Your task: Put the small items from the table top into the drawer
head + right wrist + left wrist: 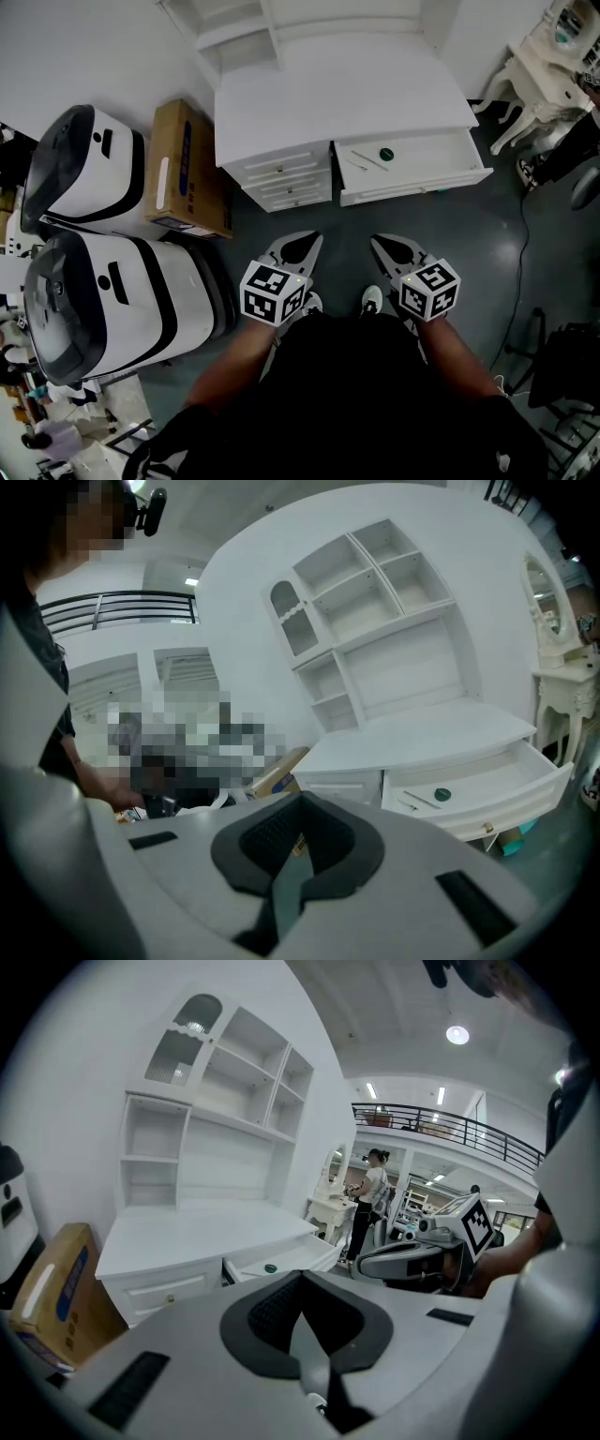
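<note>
Fingers of left gripper and right gripper are closed, empty: the items already lie in the drawer, upper right.

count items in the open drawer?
3: a dark green round disc, a long thin pale stick left of it, a shorter stick further left. Rear of the white drawer may hide more.

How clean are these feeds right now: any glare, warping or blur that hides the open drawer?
Head view: even light, the white desk top nearly washed out, yet the open drawer and the green round item in it read sharp. Left gripper view: strong fisheye bend, dark corners, a ceiling lamp flaring; drawer small but clear. Right gripper view: same bend, shelves bowed, drawer unobstructed.
</note>
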Available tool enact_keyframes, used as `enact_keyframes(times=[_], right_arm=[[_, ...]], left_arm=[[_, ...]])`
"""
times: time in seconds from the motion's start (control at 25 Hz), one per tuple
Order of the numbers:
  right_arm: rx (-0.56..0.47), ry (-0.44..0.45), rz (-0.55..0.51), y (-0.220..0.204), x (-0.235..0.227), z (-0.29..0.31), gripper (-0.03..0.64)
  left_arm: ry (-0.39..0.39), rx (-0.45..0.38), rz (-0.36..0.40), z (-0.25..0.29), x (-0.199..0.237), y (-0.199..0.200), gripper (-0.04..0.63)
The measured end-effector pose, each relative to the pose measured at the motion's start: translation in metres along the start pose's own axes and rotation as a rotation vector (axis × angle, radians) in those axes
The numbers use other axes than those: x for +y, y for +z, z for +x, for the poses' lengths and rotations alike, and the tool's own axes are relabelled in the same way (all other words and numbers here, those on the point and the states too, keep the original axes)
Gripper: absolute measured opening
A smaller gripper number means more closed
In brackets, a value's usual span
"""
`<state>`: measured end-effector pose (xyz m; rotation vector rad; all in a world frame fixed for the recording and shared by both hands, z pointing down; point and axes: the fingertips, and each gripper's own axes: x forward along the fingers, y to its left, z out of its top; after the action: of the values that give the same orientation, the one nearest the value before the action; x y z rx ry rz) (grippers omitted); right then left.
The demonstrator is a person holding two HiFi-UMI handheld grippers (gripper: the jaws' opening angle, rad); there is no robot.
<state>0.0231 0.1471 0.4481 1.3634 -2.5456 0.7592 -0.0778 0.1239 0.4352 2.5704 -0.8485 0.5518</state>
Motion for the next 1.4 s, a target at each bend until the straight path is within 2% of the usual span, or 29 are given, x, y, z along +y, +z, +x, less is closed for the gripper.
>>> enact_keyframes(times=[0.28, 0.52, 1.4], right_arm=[[0.007, -0.018, -0.009, -0.006, 0.018, 0.009, 0.026], [0.002, -0.029, 0.042, -0.011, 0.019, 0.007, 0.026], [0.027, -0.027, -0.016, -0.014, 0.021, 0.002, 0.026]], left_arm=[[-0.016, 0.003, -0.003, -0.012, 0.011, -0.006, 0.009], [-0.027, 0.003, -0.003, -0.018, 0.007, -0.009, 0.009], [-0.027, 0.005, 0.013, -0.019, -0.001, -0.011, 0.009]])
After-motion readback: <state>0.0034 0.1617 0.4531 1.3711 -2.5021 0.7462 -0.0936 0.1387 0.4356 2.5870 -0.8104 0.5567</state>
